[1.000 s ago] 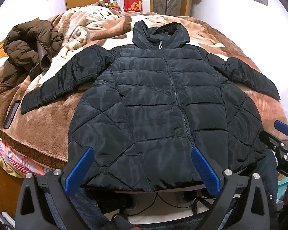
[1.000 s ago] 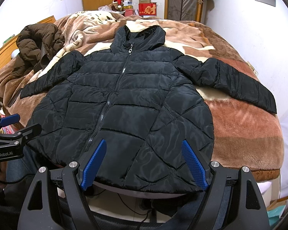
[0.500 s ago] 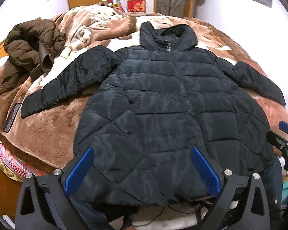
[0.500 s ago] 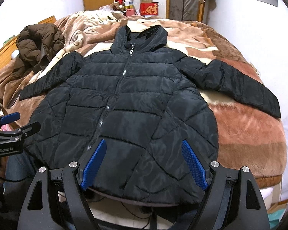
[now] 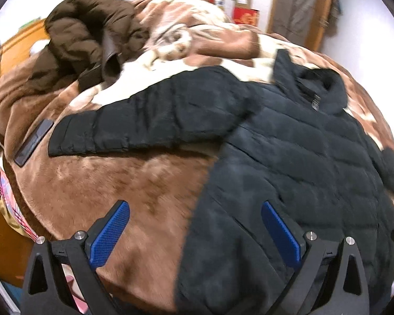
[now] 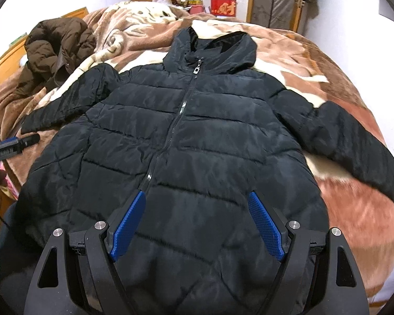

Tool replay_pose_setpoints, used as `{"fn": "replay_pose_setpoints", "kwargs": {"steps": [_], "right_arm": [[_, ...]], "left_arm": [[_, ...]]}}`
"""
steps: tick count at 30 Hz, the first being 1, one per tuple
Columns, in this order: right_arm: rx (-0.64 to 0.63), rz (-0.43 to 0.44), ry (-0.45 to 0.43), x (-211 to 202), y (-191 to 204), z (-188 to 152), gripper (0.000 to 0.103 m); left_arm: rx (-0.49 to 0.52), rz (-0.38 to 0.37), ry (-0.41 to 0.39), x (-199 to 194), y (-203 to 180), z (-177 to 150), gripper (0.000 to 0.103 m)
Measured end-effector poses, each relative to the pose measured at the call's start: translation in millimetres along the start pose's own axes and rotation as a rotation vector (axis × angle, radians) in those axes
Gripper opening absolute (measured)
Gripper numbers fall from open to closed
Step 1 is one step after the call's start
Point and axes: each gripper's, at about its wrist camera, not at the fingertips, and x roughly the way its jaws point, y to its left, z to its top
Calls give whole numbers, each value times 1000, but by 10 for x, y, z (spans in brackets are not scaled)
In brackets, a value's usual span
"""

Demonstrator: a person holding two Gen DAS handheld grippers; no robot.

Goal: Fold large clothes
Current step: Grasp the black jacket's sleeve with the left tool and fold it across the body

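Note:
A black hooded puffer jacket lies flat and zipped on the bed, front up, sleeves spread out. In the left wrist view the jacket fills the right side, with its left sleeve stretched across the blanket. My left gripper is open and empty, over the blanket at the jacket's left hem edge. My right gripper is open and empty, low over the jacket's lower front. The left gripper also shows in the right wrist view, near the left sleeve cuff.
A brown fleece blanket covers the bed. A crumpled brown jacket lies at the far left. A dark phone lies on the blanket by the left edge. Boxes and a door stand beyond the bed.
My left gripper has swung left and forward, towards the left sleeve, and its view is blurred. My right gripper has moved forward and lower over the jacket's front. Both stay open.

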Motion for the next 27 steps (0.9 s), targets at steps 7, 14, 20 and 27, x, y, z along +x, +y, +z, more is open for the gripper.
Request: {"fn": "replay_pose_setpoints", "kwargs": {"steps": [7, 14, 20, 27], "right_arm": [[-27, -3, 23, 394, 56, 259, 81], [-24, -22, 59, 722, -12, 378, 81], [-1, -54, 100, 948, -153, 364, 81], [29, -77, 115, 1061, -306, 334, 81]], "left_arm": [[-133, 44, 40, 557, 573, 282, 99], [-296, 77, 58, 1072, 1179, 412, 98], [-439, 100, 30, 1382, 1570, 472, 98], [-461, 132, -7, 1583, 1672, 634, 64]]}}
